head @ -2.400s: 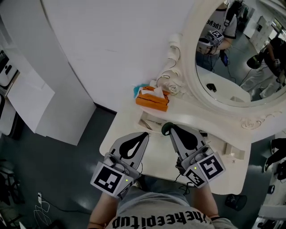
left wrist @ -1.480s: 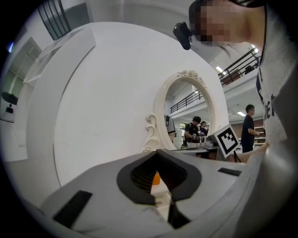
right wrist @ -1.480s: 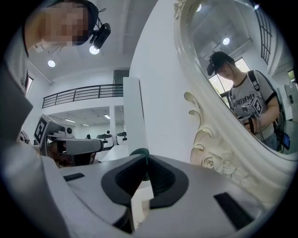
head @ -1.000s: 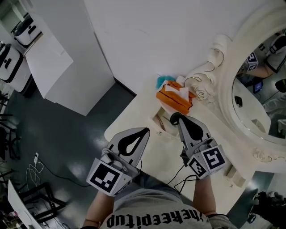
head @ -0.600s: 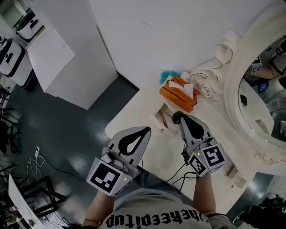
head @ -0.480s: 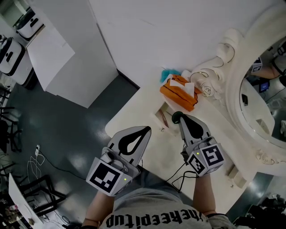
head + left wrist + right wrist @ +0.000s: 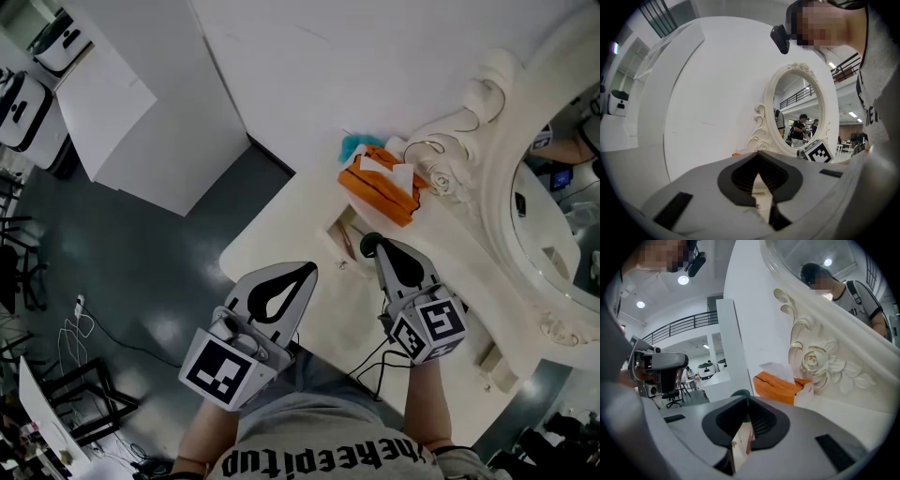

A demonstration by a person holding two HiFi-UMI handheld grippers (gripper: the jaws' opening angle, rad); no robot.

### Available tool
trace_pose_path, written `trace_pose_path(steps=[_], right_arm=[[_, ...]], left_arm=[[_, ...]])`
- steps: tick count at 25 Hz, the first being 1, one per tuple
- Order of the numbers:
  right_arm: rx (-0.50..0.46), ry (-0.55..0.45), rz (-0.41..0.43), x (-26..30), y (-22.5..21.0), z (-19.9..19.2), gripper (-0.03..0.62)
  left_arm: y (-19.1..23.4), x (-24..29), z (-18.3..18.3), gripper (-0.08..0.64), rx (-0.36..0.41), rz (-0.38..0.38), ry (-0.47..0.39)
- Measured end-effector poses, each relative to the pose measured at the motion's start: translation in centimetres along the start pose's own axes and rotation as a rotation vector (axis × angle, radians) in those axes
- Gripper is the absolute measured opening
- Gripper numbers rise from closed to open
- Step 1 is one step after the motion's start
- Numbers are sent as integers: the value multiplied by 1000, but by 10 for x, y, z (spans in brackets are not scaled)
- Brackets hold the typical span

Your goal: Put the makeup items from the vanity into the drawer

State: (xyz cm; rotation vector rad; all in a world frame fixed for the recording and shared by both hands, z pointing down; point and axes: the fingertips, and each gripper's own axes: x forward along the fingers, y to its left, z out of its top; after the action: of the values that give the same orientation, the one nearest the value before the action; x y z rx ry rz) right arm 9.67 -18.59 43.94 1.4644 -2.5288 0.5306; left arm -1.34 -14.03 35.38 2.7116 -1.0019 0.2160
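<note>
Judging the task as midway, the right tool [image 7: 371, 251] clamps a dark green makeup item [image 7: 739, 393] just beside the open drawer [image 7: 337, 234], not yet dropped in, while the left tool [image 7: 308, 271] has its jaws together on nothing

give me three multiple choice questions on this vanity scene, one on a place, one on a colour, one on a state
1. Where does the tissue box stand?
A on the floor
B on the vanity by the mirror frame
C inside a drawer

2. What colour is the tissue box?
A blue
B black
C orange

3. How do the left gripper's jaws stand?
A together, nothing between
B wide apart
C clamped on a brush

Answers:
1 B, the head view shows it beside the carved frame.
2 C, it is orange in the head and right gripper views.
3 A, the left gripper view shows the tips meeting.
</note>
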Motion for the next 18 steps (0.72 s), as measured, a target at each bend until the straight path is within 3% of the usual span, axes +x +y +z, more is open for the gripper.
trace_pose_path(steps=[18], right_arm=[[14,92,-16,10,-11,-37,41]], left_arm=[[3,2,-7,23,-12,17,13]])
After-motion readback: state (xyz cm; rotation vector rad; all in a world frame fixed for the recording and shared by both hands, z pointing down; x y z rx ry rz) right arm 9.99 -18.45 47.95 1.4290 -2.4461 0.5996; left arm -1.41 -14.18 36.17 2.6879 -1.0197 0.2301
